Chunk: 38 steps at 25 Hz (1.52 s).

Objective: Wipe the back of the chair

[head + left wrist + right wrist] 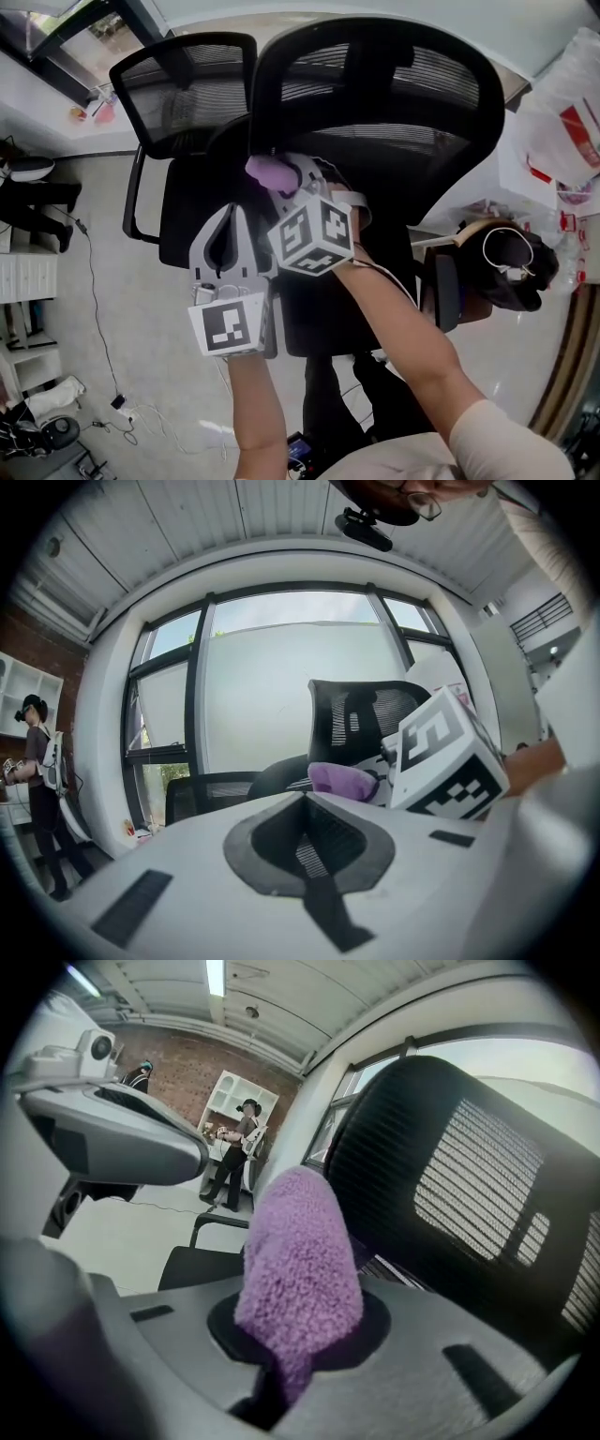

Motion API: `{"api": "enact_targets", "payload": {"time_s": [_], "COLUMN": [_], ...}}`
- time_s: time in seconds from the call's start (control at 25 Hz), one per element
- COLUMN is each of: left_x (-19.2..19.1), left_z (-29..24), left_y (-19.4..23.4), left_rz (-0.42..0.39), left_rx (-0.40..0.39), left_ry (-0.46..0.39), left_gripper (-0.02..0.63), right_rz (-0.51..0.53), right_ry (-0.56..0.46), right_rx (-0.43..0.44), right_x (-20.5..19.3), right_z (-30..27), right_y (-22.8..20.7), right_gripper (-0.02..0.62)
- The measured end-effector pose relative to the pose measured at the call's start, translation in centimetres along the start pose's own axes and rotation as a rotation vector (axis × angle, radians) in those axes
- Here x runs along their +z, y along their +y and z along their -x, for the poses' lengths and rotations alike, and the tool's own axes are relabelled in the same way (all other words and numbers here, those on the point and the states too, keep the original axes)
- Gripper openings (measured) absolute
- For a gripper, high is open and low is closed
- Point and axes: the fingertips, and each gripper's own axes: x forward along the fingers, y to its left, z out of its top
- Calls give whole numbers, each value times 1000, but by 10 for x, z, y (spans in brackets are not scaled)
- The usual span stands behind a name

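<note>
Pale office floor and tall windows surround the black mesh chair back (375,84). Beside its side edge, possibly touching, the right tongs (278,178) clamp a purple cloth (267,172); the left tongs (234,217) are closed, empty. Wiping looks barely begun, most mesh left.
</note>
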Motion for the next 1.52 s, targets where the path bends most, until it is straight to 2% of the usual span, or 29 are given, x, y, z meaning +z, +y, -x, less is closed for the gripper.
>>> {"api": "enact_targets", "payload": {"time_s": [0.2, 0.4, 0.6, 0.76, 0.88, 1.04, 1.2, 1.36, 1.52], "left_x": [7, 6, 4, 8, 10, 11, 9, 2, -11], "left_z": [-16, -34, -52, -62, -65, -64, -57, -48, -33], "left_y": [-6, -53, -107, -144, -160, -167, -158, -126, -77], "left_rz": [-1, -33, -57, -65, -69, -72, -73, -66, -51], "left_rx": [18, -67, -153, -195, -216, -226, -215, -181, -125], "left_ry": [3, 0, 12, 10, 9, 10, 11, 20, 35], "left_gripper": [6, 6, 6, 6, 6, 6, 6, 6, 6], "right_rz": [-29, -104, -211, -287, -314, -322, -316, -286, -239], "right_ry": [28, 80, 136, 184, 211, 215, 194, 165, 121], "right_rx": [-37, -129, -265, -384, -430, -434, -404, -343, -249], "right_x": [-27, -86, -152, -201, -221, -224, -209, -174, -122], "right_z": [12, 58, 115, 160, 181, 186, 173, 138, 86], "right_y": [-27, -79, -136, -176, -191, -192, -179, -151, -105], "right_gripper": [31, 31, 31, 31, 31, 29, 28, 28, 28]}}
